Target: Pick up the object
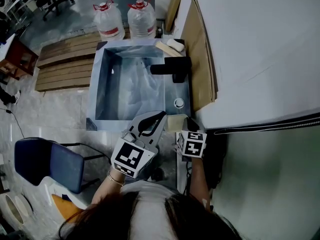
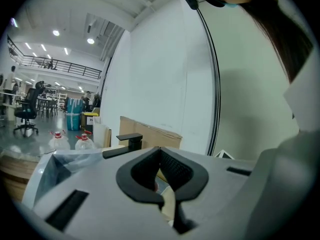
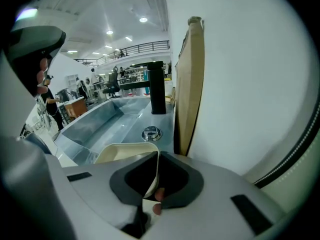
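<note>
A cream dish (image 1: 174, 122) is held just in front of the near right corner of the steel sink (image 1: 100, 91). My right gripper (image 1: 183, 132) is shut on its rim. In the right gripper view the dish (image 3: 125, 152) sticks out ahead of the right gripper (image 3: 150, 193), with its thin wall pinched between the jaws. My left gripper (image 1: 161, 116) sits just left of the dish with its jaws meeting at the tips. In the left gripper view the left gripper (image 2: 167, 198) holds nothing that I can make out; a strip of the cream dish (image 2: 169, 208) shows past the tips.
A black faucet (image 1: 172, 68) and a round drain knob (image 1: 179, 103) stand on the sink's right deck. Cardboard sheets (image 1: 200, 59) lean against the white wall at right. Two water bottles (image 1: 109, 20) and a wooden pallet (image 1: 65, 59) lie beyond the sink. A blue chair (image 1: 47, 161) stands at left.
</note>
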`<state>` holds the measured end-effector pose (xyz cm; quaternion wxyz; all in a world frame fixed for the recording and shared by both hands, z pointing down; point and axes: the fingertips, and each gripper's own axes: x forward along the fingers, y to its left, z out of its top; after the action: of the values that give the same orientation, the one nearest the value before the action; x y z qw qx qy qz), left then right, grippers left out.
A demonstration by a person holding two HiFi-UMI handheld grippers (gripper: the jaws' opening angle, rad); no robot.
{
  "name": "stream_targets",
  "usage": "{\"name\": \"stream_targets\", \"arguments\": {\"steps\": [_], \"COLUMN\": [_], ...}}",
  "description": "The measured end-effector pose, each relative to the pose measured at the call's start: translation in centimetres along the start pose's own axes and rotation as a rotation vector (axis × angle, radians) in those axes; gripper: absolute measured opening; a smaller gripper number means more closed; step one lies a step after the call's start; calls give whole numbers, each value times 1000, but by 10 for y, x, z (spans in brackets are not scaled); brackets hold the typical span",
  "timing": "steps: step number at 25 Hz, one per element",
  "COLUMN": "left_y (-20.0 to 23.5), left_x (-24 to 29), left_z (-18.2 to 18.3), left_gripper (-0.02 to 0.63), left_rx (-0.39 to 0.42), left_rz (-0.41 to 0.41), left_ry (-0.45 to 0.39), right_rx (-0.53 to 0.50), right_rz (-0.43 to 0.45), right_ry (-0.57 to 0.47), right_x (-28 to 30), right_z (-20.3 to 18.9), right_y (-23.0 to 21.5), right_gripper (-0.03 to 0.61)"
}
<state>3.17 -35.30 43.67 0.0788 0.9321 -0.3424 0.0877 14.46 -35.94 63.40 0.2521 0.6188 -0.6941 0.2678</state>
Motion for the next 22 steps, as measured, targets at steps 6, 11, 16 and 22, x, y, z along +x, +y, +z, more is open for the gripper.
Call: {"name": "stream_targets", "arguments": {"steps": [6, 11, 16, 22], "left_y": [-7, -15, -28, -45], "left_x": [-10, -19, -32, -49], "left_z": [1, 5, 8, 12], "left_gripper": [8, 8, 8, 8], "left_rx": [7, 16, 25, 37], "left_rz": [11, 18, 20, 21], "left_ry": [-8, -22, -34, -48], "right_rx": [28, 41, 65, 77], "right_rz": [8, 13, 22, 22], "right_ry": [-33, -70, -107, -159], "right_x": [-13, -29, -48, -72], "right_z": [4, 10, 14, 20], "right_y": [1, 2, 3, 5], "right_gripper": [35, 35, 35, 34]}}
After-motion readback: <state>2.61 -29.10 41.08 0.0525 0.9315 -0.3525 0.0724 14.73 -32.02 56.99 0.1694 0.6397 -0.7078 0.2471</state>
